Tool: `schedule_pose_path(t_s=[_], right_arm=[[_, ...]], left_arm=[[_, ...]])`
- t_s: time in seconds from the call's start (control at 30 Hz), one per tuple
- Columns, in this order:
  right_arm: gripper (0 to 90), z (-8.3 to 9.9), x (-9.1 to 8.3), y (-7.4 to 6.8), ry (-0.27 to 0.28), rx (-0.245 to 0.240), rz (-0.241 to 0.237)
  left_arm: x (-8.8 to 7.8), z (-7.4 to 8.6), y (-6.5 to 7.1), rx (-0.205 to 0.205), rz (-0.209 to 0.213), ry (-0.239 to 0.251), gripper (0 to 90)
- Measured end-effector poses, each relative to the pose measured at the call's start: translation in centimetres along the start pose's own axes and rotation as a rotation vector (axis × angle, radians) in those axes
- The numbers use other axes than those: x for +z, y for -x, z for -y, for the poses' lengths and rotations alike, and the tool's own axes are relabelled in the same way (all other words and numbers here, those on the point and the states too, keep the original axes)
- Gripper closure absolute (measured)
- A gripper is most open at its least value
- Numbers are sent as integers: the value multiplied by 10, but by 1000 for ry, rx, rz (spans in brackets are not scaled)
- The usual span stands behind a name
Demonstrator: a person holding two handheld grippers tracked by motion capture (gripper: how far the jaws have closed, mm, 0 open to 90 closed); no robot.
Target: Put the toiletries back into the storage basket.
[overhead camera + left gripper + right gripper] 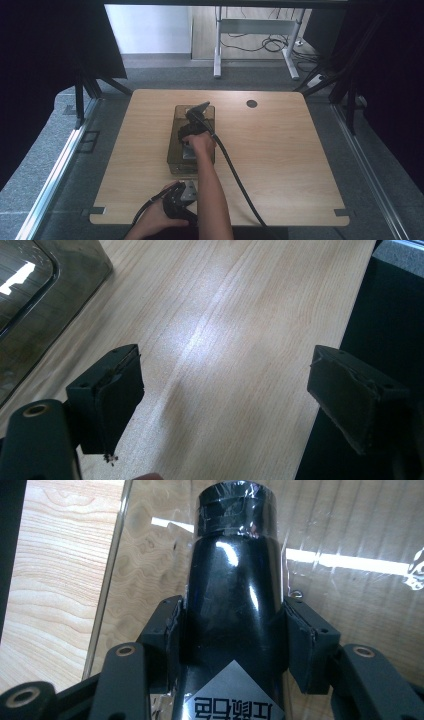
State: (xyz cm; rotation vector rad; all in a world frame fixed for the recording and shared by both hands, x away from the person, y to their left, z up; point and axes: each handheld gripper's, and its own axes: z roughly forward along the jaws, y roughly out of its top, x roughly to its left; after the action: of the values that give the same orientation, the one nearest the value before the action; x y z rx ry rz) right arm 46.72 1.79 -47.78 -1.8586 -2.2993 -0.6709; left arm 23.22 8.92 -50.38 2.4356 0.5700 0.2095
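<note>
A glossy black bottle (232, 570) with a film-wrapped cap and a grey printed label sits between the jaws of my right gripper (232, 630). Both pads (172, 630) press its sides, so the gripper is shut on it. In the high view this gripper (191, 132) reaches down into a smoky clear plastic box (175, 155) at the table's middle, and the bottle (185, 131) shows as a dark shape inside. My left gripper (190, 192) rests near the front edge of the table, just in front of the box. Its jaws (225, 390) stand wide open over bare wood.
The wooden table (280, 150) has a round cable hole (251, 103) at the back right. A black cable (240, 185) trails from the right gripper across the table to the front edge. The box corner (45, 295) lies close to the left gripper's left jaw.
</note>
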Motion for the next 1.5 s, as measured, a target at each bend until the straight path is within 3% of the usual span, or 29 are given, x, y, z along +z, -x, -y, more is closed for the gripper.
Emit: schedule_pose_path(t_s=[0.1,0.13,0.23,0.27,0.37,0.4,0.43,0.47,0.53,0.57,0.6,0.63,0.67,0.73,0.77,0.8,0.9,1.1,1.3,1.5], right_arm=[[467,1,3,1,1,21,5],[466,2,5,1,0,25,8],[465,2,8,1,0,33,19],[465,2,9,1,-1,39,17],[465,3,12,1,-2,42,16],[465,3,12,1,0,47,15],[464,3,13,0,0,48,18],[464,3,13,0,0,51,15],[462,2,14,0,-3,52,9],[460,2,14,0,-6,50,9],[459,2,14,0,-11,51,8],[458,2,15,1,-18,48,5],[456,2,16,1,-28,45,3],[452,2,17,0,-54,33,5],[443,2,18,-1,-69,27,7],[424,2,18,-1,-78,26,8],[381,0,11,-3,-59,24,9],[371,-4,-7,-5,-12,-57,68],[373,-5,-23,5,13,-110,41],[377,3,-27,7,19,-206,-18]], left_arm=[[0,0,0,10,6,-8,149],[1,0,2,-20,1,17,149],[3,0,2,-29,-6,26,149],[0,-1,-1,25,2,-19,150],[-1,-1,-2,43,2,-34,149],[4,0,4,-42,0,36,149],[4,0,4,-42,0,35,149],[2,0,2,-9,2,8,149],[3,0,2,-10,2,7,149],[-1,-1,-2,42,2,-36,149],[0,-1,-2,42,3,-36,149],[2,0,1,-2,-1,1,149],[-1,-1,-2,58,7,-50,149],[0,-1,-2,57,8,-47,149],[2,0,1,14,2,-9,149],[2,-1,1,12,2,-10,149],[2,0,1,9,2,-11,149],[4,-1,2,10,6,-11,149],[5,1,1,2,4,-12,150],[2,1,0,-3,-18,11,152]])
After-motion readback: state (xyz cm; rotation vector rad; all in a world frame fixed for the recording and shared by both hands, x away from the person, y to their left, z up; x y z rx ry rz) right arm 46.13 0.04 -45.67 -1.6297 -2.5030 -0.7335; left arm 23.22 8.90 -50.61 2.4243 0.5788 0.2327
